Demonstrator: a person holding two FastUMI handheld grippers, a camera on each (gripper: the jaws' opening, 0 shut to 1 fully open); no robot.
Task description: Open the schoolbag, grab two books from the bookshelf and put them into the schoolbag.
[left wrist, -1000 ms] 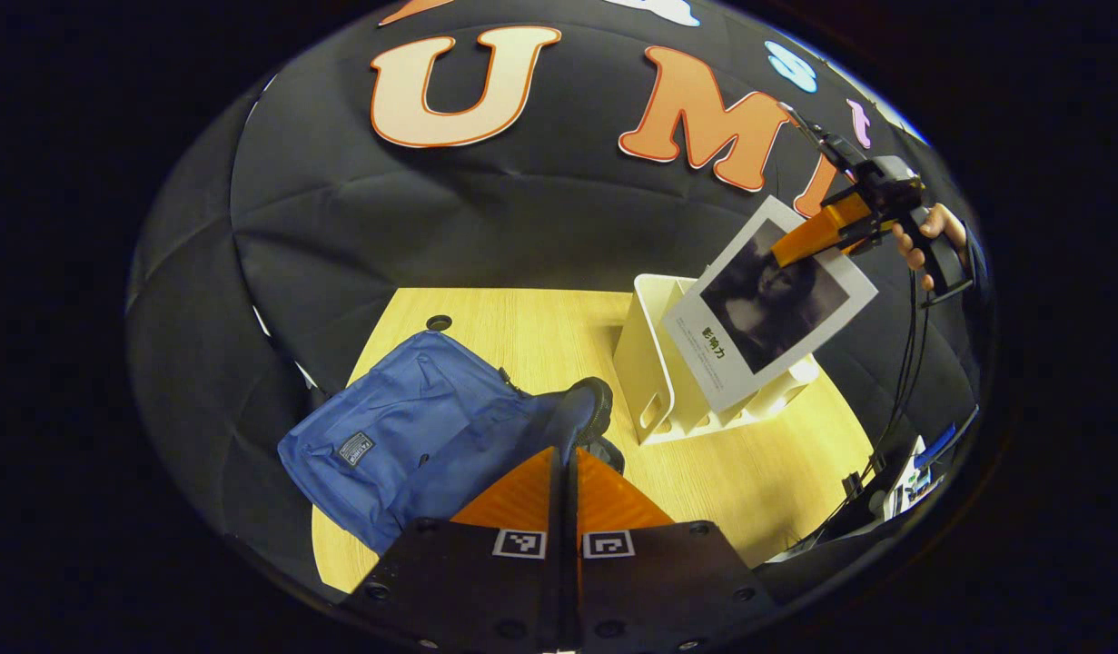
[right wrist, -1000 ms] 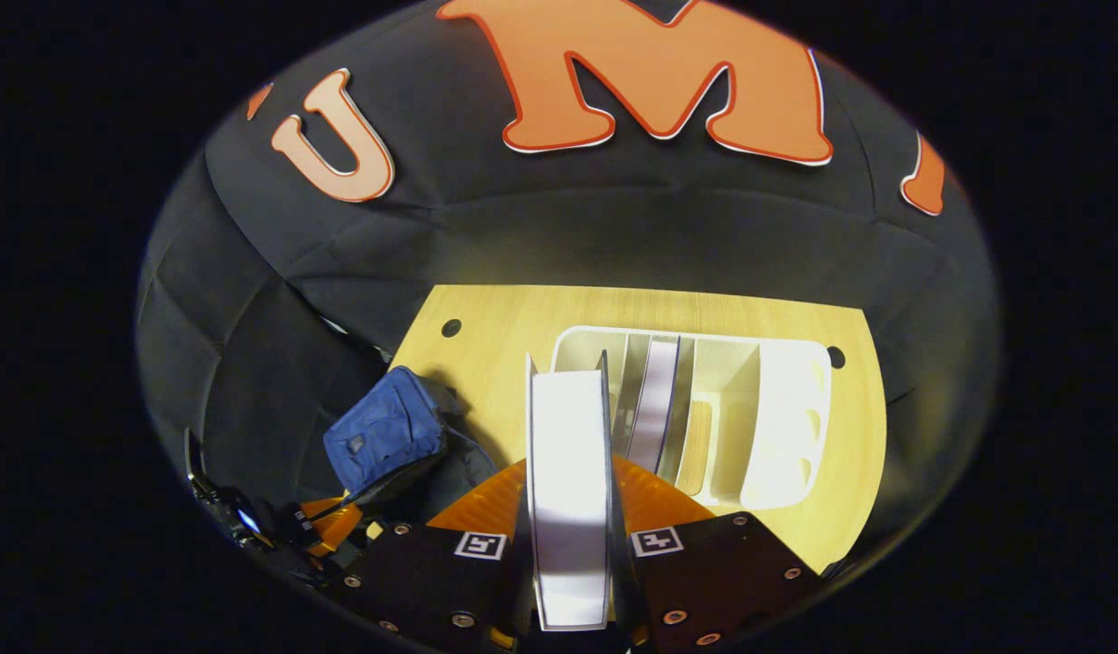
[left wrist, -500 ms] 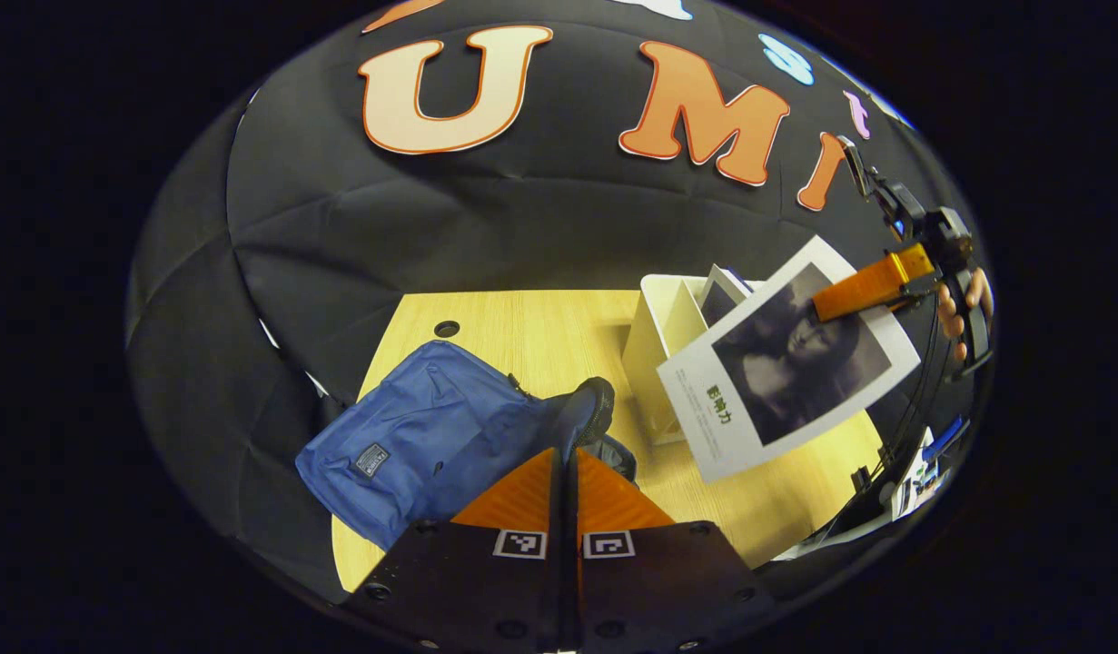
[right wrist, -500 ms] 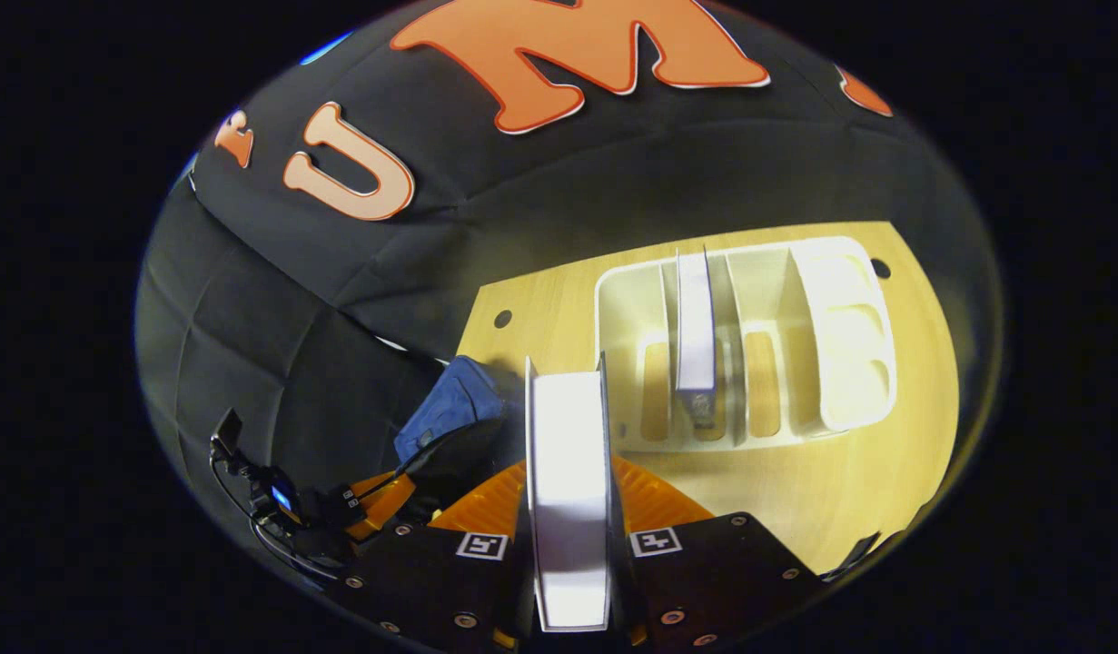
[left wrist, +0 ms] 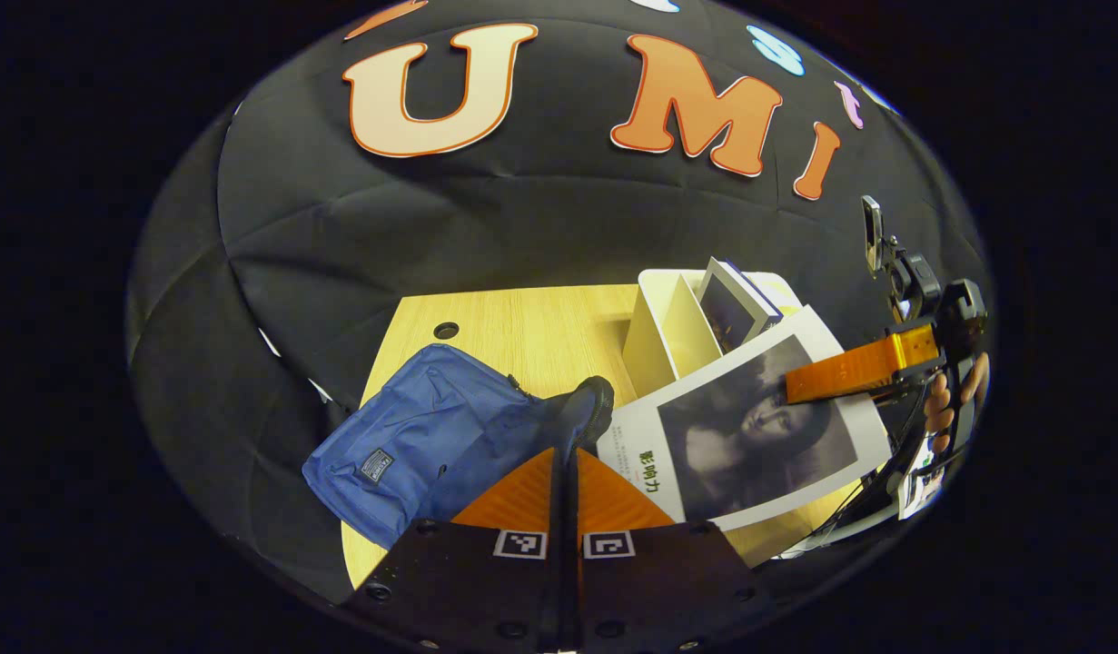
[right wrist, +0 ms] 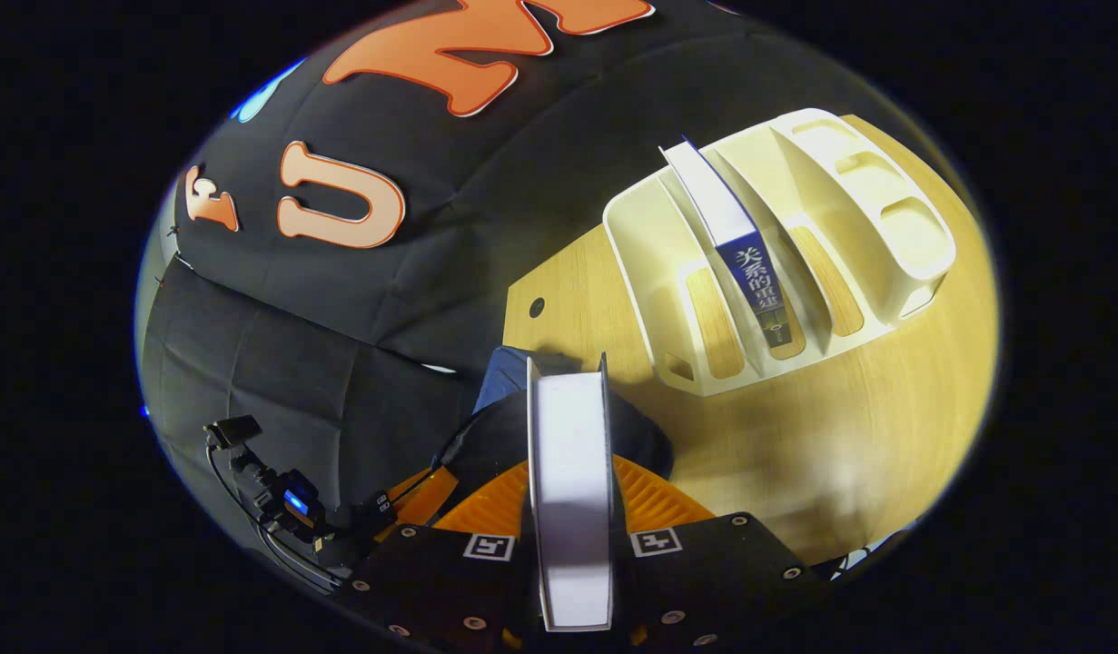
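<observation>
Two books, one schoolbag, one bookshelf and two grippers are on show. The left gripper (left wrist: pixel 566 463) has its fingers pressed together on a fold of the blue schoolbag (left wrist: pixel 413 436), gripping the fabric at its dark padded top edge just ahead of the tips; the bag lies slumped on the pale wooden desk (left wrist: pixel 522 327), soft canvas with a small sewn patch. To that gripper's right, the right gripper (left wrist: pixel 795 386) and the hand (left wrist: pixel 942 409) behind it hold a flat book (left wrist: pixel 749 436), its glossy white cover carrying a dark portrait, tilted low over the desk beside the bag's mouth.

The right gripper view shows that same book (right wrist: pixel 569 490) edge-on, a white block of pages clamped between both fingers of the right gripper (right wrist: pixel 569 454), with the schoolbag (right wrist: pixel 509 372) right ahead of and beneath it. Beyond and to the right stands the white moulded bookshelf (right wrist: pixel 885 227), with rounded corners, slotted base and thin dividers; one blue-spined second book (right wrist: pixel 749 272) stands in a middle slot.
</observation>
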